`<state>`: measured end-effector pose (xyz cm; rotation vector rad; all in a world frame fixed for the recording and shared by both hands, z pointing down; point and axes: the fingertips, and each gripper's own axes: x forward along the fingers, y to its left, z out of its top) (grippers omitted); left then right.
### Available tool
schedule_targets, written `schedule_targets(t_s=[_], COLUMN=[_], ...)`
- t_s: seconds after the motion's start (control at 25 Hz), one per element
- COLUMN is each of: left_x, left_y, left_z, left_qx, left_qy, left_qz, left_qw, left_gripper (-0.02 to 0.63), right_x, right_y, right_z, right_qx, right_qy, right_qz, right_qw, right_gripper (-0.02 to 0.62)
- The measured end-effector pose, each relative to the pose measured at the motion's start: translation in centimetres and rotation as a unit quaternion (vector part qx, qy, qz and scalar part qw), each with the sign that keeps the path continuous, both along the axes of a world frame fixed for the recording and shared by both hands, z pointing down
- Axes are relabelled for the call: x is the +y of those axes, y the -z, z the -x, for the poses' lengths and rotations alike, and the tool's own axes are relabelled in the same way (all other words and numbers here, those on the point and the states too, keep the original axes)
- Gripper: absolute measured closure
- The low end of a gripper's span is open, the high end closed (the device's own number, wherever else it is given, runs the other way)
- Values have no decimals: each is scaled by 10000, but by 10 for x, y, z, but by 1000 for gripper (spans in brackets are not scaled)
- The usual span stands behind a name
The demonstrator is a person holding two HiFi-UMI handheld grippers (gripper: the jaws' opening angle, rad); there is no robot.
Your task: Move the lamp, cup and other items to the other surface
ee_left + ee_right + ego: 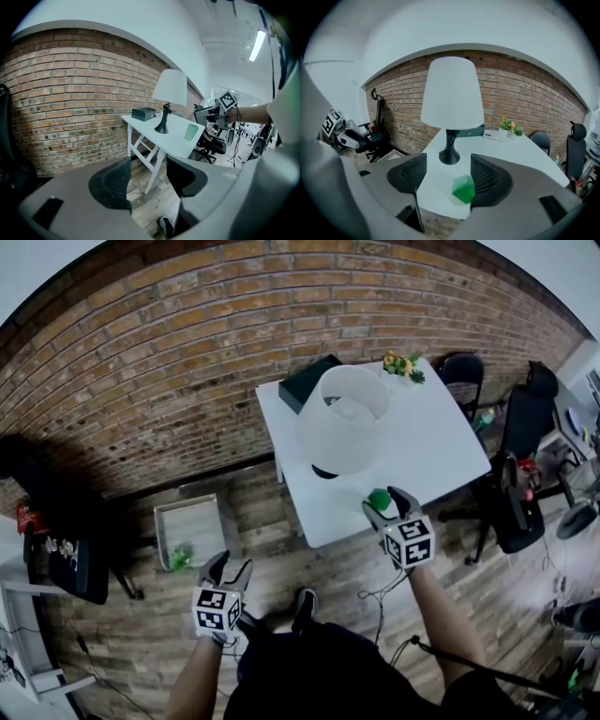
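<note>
Right gripper [448, 164] fingers apart, blurred green cup [463, 189] between them; left gripper [149, 164] fingers apart, empty.

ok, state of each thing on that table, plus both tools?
lamp: upright on the table
cup: upright near the table's front edge, not gripped
box: flat at the far corner
flowers: upright at the far edge
left tool: open, empty
right tool: open, by the cup, not gripping it
</note>
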<state>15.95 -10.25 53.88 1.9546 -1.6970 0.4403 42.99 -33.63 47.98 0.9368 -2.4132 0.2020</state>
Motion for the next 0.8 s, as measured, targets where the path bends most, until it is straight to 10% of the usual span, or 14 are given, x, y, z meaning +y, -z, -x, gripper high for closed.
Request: schedule_targets(t_s=[0.44,0.8], left_x=[75,230], left_y=[4,-7], left_z=[47,128], left_qx=[-139,-185], left_qy=[1035,2572], left_qz=[105,223], left_qw=[9945,9659], left_gripper=[376,379], right_x=[81,196], right_y=[-12,-39], right_z=[141,296], right_qx=[-227,-206], right_qy=[1798,3337], right_qz=[-11,140], right_qw=[9834,9423], right_gripper=[370,373])
